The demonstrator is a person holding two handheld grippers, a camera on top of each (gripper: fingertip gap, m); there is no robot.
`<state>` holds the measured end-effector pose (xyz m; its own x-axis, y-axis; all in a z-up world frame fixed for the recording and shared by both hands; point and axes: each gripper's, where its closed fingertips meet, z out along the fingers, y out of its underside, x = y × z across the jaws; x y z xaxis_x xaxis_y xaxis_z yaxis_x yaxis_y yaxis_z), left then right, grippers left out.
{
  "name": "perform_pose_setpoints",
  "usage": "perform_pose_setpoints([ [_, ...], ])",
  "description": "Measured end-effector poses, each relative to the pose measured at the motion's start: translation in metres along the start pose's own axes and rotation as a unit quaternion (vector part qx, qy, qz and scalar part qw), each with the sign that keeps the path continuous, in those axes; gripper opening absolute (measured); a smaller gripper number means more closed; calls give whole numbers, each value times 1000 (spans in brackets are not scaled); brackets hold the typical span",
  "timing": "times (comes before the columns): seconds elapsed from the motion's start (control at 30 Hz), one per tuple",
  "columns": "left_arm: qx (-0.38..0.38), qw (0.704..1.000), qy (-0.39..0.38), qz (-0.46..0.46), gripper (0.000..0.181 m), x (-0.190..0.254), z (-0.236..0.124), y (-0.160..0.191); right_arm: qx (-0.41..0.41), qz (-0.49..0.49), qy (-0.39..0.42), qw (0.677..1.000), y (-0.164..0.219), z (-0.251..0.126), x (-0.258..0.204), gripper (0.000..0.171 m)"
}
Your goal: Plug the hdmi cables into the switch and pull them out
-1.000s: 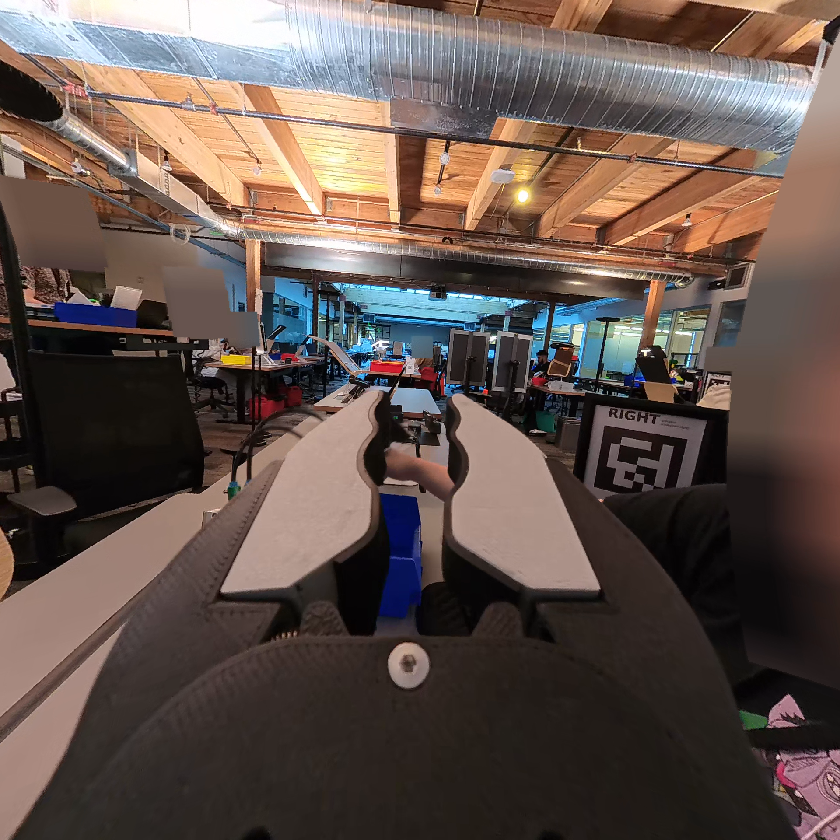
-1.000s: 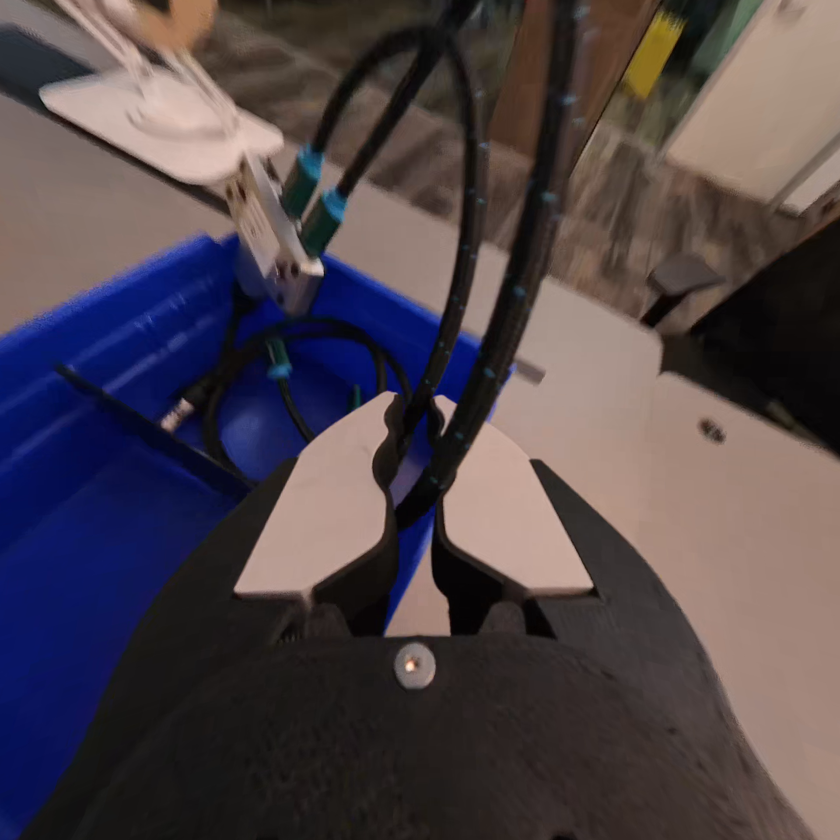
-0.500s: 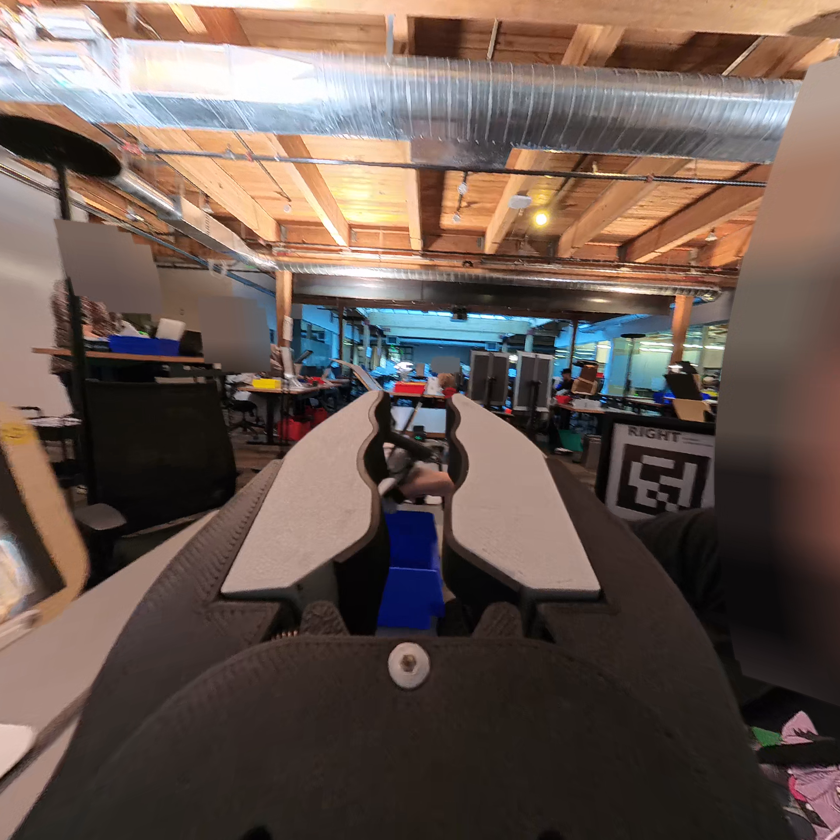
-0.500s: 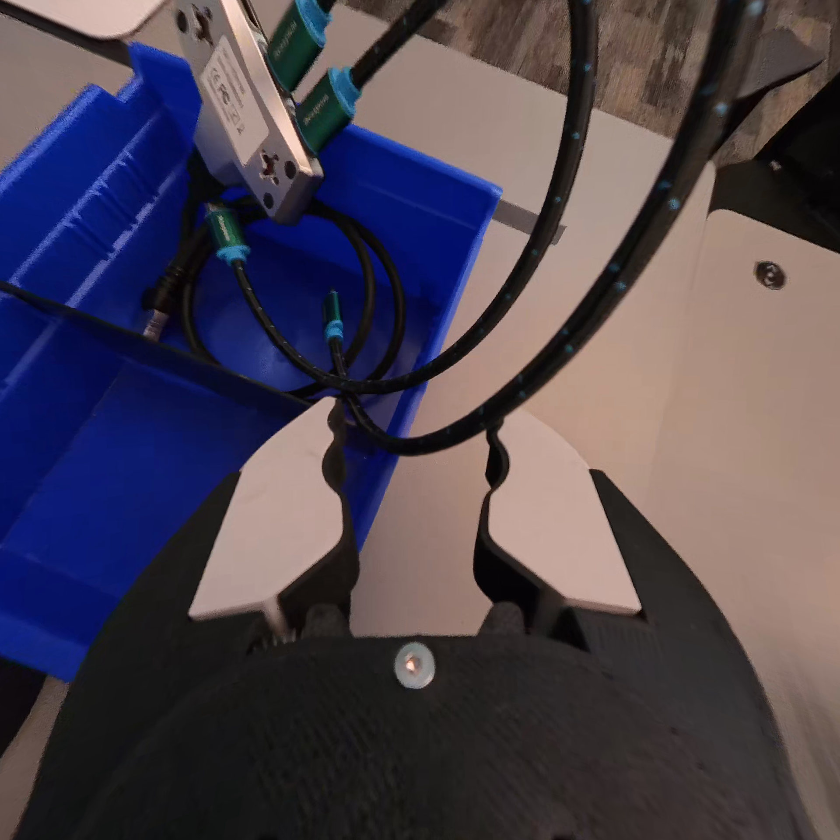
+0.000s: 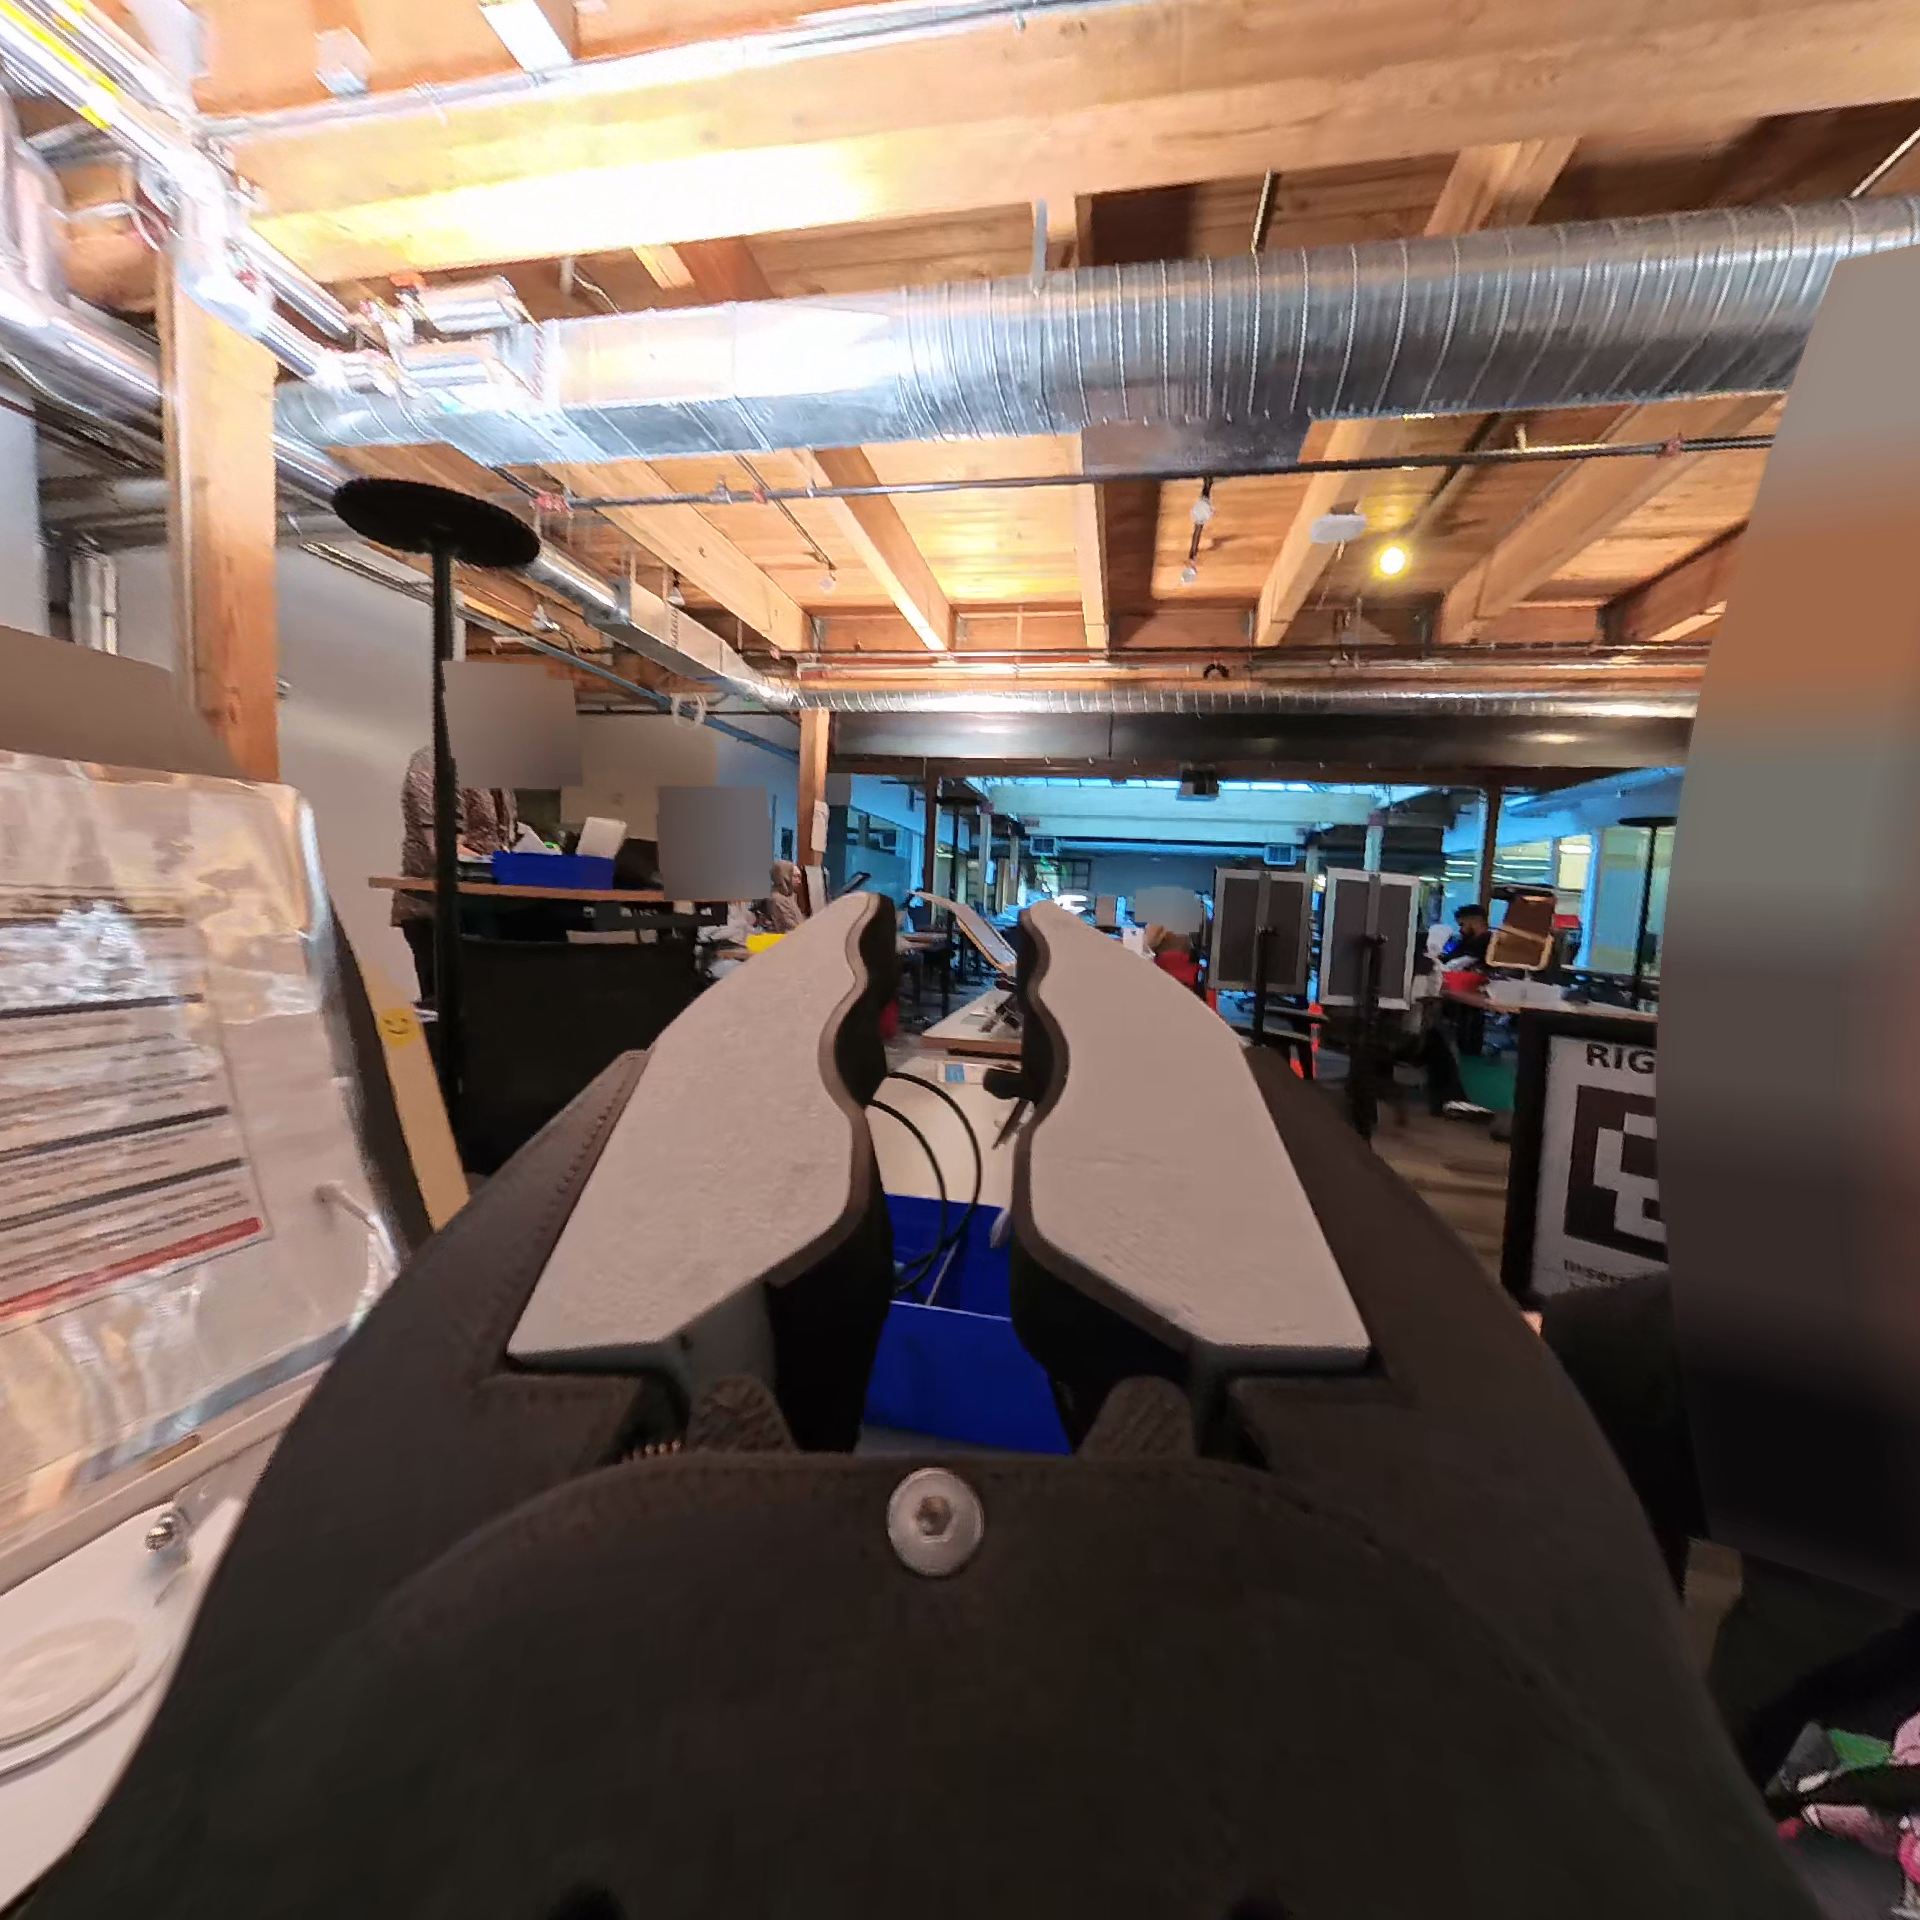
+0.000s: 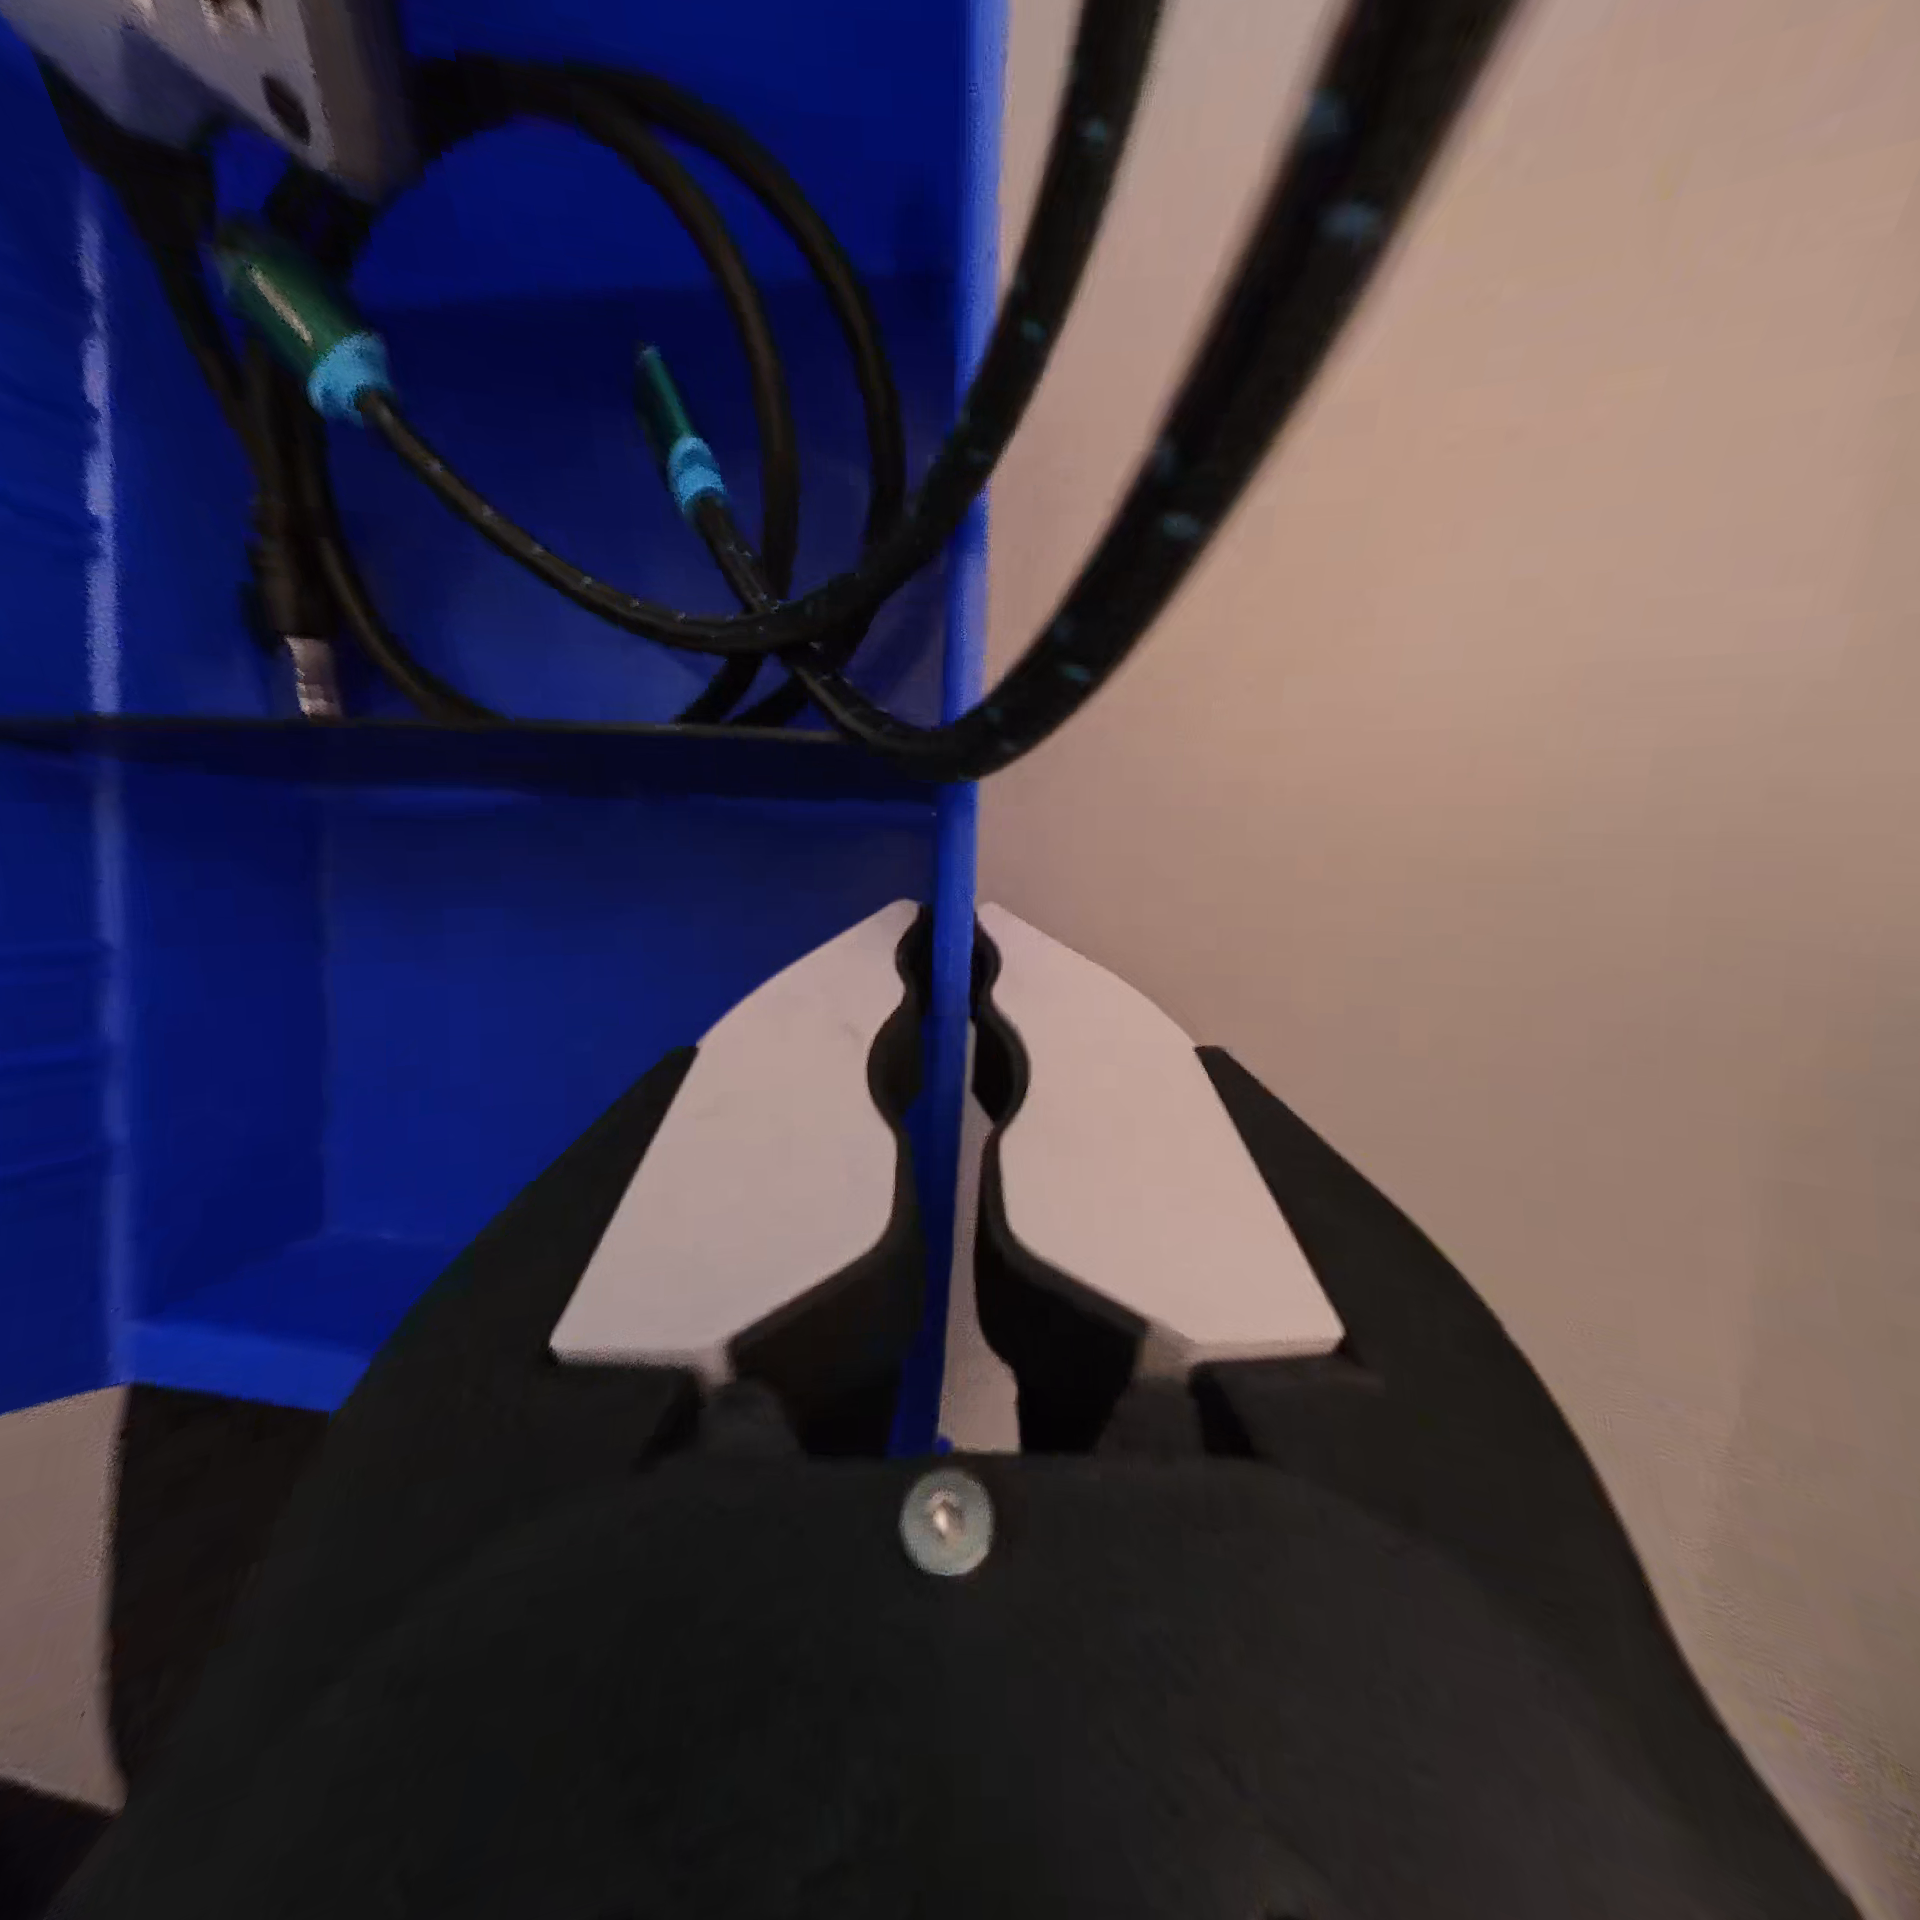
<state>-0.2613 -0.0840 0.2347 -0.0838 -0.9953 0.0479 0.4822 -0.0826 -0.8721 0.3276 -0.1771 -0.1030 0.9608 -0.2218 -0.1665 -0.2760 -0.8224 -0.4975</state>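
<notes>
The left claw [image 5: 951, 935] fills the lower half of the left wrist view, its two grey fingers [image 5: 727, 1132] standing a little apart with nothing visibly between them; whether anything is gripped lower down I cannot tell. It looks level across a large workroom with wooden beams and a silver duct [image 5: 1143, 343] overhead. Through the gap shows the blue bin [image 5: 956, 1371] on the pale counter [image 5: 930, 1091], with thin black cables [image 5: 961, 1143] arching up out of it. At the left stands a clear plastic sign holder [image 5: 156, 1091] with a printed sheet inside, and at the right edge a black-and-white marker board [image 5: 1590, 1164]. In the right wrist view the right claw [image 6: 948, 914] points down along the right-hand wall of the blue bin [image 6: 468, 987], its fingers [image 6: 769, 1164] drawn nearly together, one on each side of that wall; the picture is blurred, so I cannot tell whether they press it. A divider [image 6: 468, 732] splits the bin. The far compartment holds coiled black hdmi cables [image 6: 582, 582], two loose green plugs with light blue collars [image 6: 301, 322] [image 6: 675, 436] and a small silver-tipped plug [image 6: 312, 675]. The grey metal switch [image 6: 239, 83] hangs at the top left corner above that compartment, only partly in view. Two braided cables [image 6: 1195, 436] sweep down from the top, over the bin's right wall, and dip to the divider. The tan counter [image 6: 1507, 831] lies to the right.
</notes>
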Motion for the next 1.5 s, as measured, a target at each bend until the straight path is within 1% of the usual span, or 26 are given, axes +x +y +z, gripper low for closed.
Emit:
perform_pose_setpoints([
  [0.07,3,1000,-10,9,20,-1,-7,-6,0,41,4,999,5,-3,3,6],
  [0.13,8,1000,-22,19,20,-2,-16,-12,-3,51,40,998,11,-8,10,5],
  [0.2,19,999,-28,27,20,-2,-24,-20,0,43,52,998,11,-9,14,5],
  [0.3,39,998,-33,28,20,-2,-34,-30,2,35,44,998,11,-9,14,6],
  [0.4,44,998,-38,30,20,-3,-41,-34,8,16,51,999,8,-12,15,13],
  [0.47,48,997,-41,35,20,-1,-45,-37,34,7,100,994,-3,-25,20,18],
  [0.5,50,997,-42,38,20,-1,-46,-38,47,-1,133,990,-12,-38,20,20],
  [0.53,51,997,-43,42,20,0,-47,-40,63,-19,148,987,-25,-52,9,23],
  [0.6,54,996,-43,49,20,1,-50,-42,110,-76,134,982,-66,-86,-38,25],
  [0.7,64,996,-42,49,20,1,-53,-46,167,-168,43,971,-133,-145,-149,29],
  [0.77,68,996,-42,46,20,0,-54,-47,185,-229,-49,954,-169,-187,-236,31],
  [0.83,67,996,-47,44,20,-2,-55,-46,184,-275,-130,935,-191,-226,-314,33],
  [0.87,64,996,-50,45,20,-2,-55,-45,182,-295,-153,926,-199,-244,-346,34],
  [0.97,59,995,-58,53,20,-2,-54,-44,199,-344,-168,902,-220,-287,-413,33],
  [1.03,57,995,-57,56,20,0,-52,-44,213,-356,-172,893,-227,-305,-439,33],
  [1.1,58,995,-55,59,20,3,-51,-45,221,-365,-174,888,-229,-313,-452,33],
  [1.23,57,995,-48,64,20,7,-51,-46,218,-338,-157,902,-243,-306,-445,35],
  [1.37,64,995,-45,60,20,7,-54,-49,201,-318,-166,912,-252,-298,-440,37],
  [1.43,66,995,-50,60,20,5,-57,-50,215,-307,-180,910,-257,-301,-438,37],
  [1.5,56,995,-60,56,21,3,-60,-49,254,-317,-191,894,-258,-308,-435,37],
])
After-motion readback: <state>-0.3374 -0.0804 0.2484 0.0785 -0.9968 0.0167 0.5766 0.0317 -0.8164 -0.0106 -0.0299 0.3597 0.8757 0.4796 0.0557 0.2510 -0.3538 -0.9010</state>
